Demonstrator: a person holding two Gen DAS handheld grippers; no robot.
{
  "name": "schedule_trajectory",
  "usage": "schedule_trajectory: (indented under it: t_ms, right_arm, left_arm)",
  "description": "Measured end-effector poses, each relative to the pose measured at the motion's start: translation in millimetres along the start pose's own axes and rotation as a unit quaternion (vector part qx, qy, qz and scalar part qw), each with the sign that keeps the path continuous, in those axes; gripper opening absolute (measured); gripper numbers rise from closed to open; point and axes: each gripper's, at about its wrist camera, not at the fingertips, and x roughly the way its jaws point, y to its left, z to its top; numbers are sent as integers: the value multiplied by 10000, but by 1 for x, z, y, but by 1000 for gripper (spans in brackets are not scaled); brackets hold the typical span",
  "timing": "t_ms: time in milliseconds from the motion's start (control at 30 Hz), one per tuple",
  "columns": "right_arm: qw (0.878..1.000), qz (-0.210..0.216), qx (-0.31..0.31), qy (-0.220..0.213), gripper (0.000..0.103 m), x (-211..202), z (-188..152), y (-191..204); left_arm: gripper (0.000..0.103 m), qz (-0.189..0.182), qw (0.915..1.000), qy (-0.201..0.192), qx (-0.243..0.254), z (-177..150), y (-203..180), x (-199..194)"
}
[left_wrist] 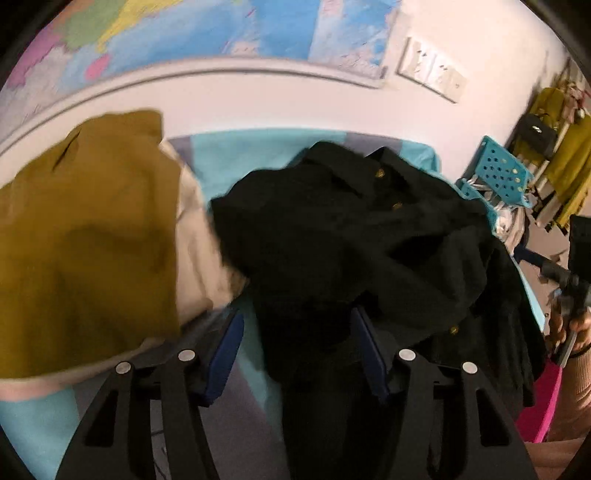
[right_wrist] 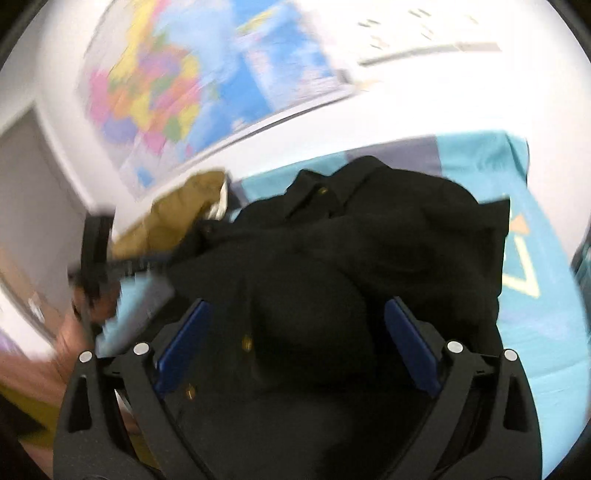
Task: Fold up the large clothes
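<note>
- Far left on the bed: a mustard garment [left_wrist: 85,236] lies over a pale cloth [left_wrist: 195,251], touching the edge of my work piece; I treat it as not in play
- Left gripper [left_wrist: 297,350]: jaws parted, nothing clamped; the near hem of the black coat [left_wrist: 351,240] lies between and under the blue pads [left_wrist: 225,354], but they do not press on it
- The black coat sits bunched in the middle of the turquoise bed sheet [left_wrist: 236,162], with one edge hanging off the right side; brass buttons [left_wrist: 397,206] show near the far end, so I judge the collar points toward the wall with the map [left_wrist: 221,29] and the long axis runs from me to that wall, though the heap is too crumpled to be sure
- Right gripper [right_wrist: 297,343]: jaws spread wide, released, hovering above the coat's near portion with a button [right_wrist: 246,342] between the pads, no cloth gripped
- Step in hand, as I judge it: take a fresh hold to spread the coat. I would pinch a single layer at each near corner, not a fold, then draw outward so the coat lies flat along its long axis
- Far right: a perforated blue basket [left_wrist: 502,170] stands beside the bed, clear of the work
</note>
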Motion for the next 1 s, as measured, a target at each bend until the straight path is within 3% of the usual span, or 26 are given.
schedule_trajectory:
  t_ms: [167, 233, 300, 367, 400, 433, 467, 567, 633, 733, 833, 900, 967, 1000]
  right_arm:
    - [9943, -565, -871, 258, 94, 22, -17, 25]
    - [9912, -809, -939, 474, 92, 41, -25, 21]
    - [9901, -880, -915, 605, 76, 48, -29, 16]
    - [9933, -558, -729, 698, 33, 47, -28, 9]
    - [9945, -401, -688, 675, 26, 40, -26, 7]
    - [9962, -199, -602, 590, 10, 29, -22, 5]
    - [9975, -52, -496, 492, 9, 20, -17, 3]
    - [9981, 606, 16, 69, 8, -19, 6, -15]
    - [9956, 821, 386, -230, 6, -40, 21, -35]
    - [9938, 618, 856, -344, 6, -47, 34, -67]
    - [9920, 249, 1233, 40, 9, -23, 32, -94]
    - [9907, 90, 1326, 280, 18, -7, 24, -102]
    - [9886, 53, 1481, 263, 59, -2, 16, -104]
    - [9886, 120, 1490, 169, 67, -5, 14, -104]
  left_arm:
    - [57, -767, 9967, 240, -93, 19, -15, 14]
    - [57, -810, 9953, 500, -201, 24, -20, 33]
    - [39, -835, 9936, 710, -286, 25, -22, 46]
    - [20, -674, 9940, 778, -367, 26, -23, 55]
    - [10, -665, 9940, 758, -430, 28, -21, 57]
    - [6, -742, 9933, 722, -507, 30, -19, 57]
    - [3, -825, 9926, 672, -593, 33, -17, 57]
    - [1, -889, 9919, 351, -840, 47, -7, 49]
    - [1, -918, 9899, 97, -1071, 59, 1, 43]
    - [2, -828, 9896, -80, -1173, 74, 5, 45]
    - [2, -618, 9914, 74, -1149, 77, 5, 58]
    - [5, -488, 9947, 48, -907, 72, -2, 58]
    - [22, -404, 9974, -37, -598, 63, -7, 51]
    - [25, -391, 9982, -85, -439, 58, -10, 46]
